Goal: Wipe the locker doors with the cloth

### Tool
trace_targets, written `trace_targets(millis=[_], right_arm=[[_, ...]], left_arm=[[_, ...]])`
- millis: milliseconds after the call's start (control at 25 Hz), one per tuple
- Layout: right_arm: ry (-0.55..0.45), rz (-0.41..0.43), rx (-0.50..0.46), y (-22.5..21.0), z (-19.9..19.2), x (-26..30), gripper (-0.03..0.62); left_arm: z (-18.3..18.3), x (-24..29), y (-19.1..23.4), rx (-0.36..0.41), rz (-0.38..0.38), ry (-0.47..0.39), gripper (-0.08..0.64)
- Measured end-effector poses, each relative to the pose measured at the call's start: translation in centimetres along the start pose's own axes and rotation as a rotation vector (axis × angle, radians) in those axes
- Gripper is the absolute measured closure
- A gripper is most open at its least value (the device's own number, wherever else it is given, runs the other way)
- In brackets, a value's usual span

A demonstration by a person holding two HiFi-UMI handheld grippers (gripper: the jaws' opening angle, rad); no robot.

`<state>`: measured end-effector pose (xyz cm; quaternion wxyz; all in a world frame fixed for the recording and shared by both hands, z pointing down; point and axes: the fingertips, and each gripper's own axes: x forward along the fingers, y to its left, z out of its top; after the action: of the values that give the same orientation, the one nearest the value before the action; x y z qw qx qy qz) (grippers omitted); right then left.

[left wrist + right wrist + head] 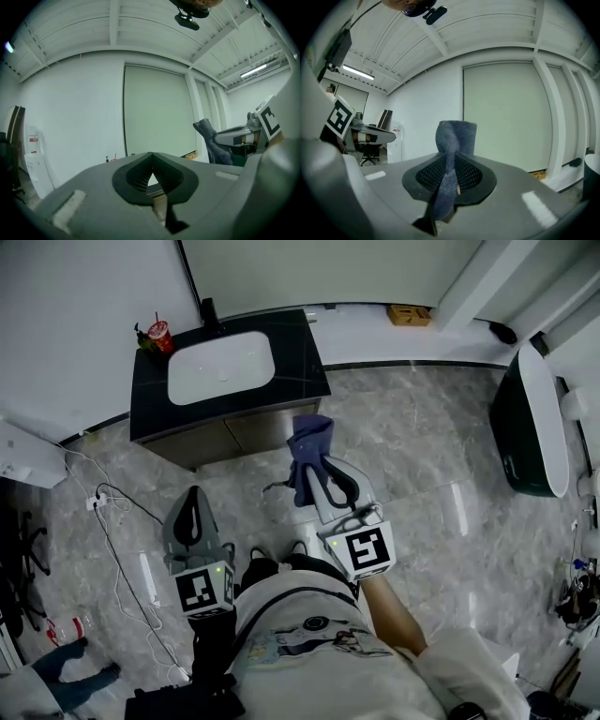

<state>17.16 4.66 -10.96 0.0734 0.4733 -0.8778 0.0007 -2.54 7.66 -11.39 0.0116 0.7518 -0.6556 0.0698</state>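
Note:
My right gripper (322, 472) is shut on a dark blue cloth (309, 451), which sticks up beyond the jaw tips and hangs in folds between them. In the right gripper view the cloth (451, 154) runs down through the jaws of the right gripper (449, 161) in front of a pale green door panel (506, 117). My left gripper (192, 512) is lower left in the head view, shut with nothing in it. In the left gripper view the jaws of the left gripper (151, 164) meet at their tips, and the same pale panel (157, 112) stands ahead, with the cloth (213, 143) at the right.
A dark cabinet (225, 390) with a white basin (220, 367) and a red cup (160, 336) stands ahead on the marble floor. White cables (112, 521) trail at the left. A dark green tub (530, 423) sits at the right. A small cardboard box (409, 314) lies by the far wall.

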Motion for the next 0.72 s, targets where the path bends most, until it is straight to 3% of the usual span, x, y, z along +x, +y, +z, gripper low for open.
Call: trace_targets(millis=[720], right_arm=[[-0.026, -0.02, 0.029, 1.6, 1.0, 0.2, 0.531]], left_arm=[[2.1, 0.9, -0.5, 0.024, -0.075, -0.04, 0.558]])
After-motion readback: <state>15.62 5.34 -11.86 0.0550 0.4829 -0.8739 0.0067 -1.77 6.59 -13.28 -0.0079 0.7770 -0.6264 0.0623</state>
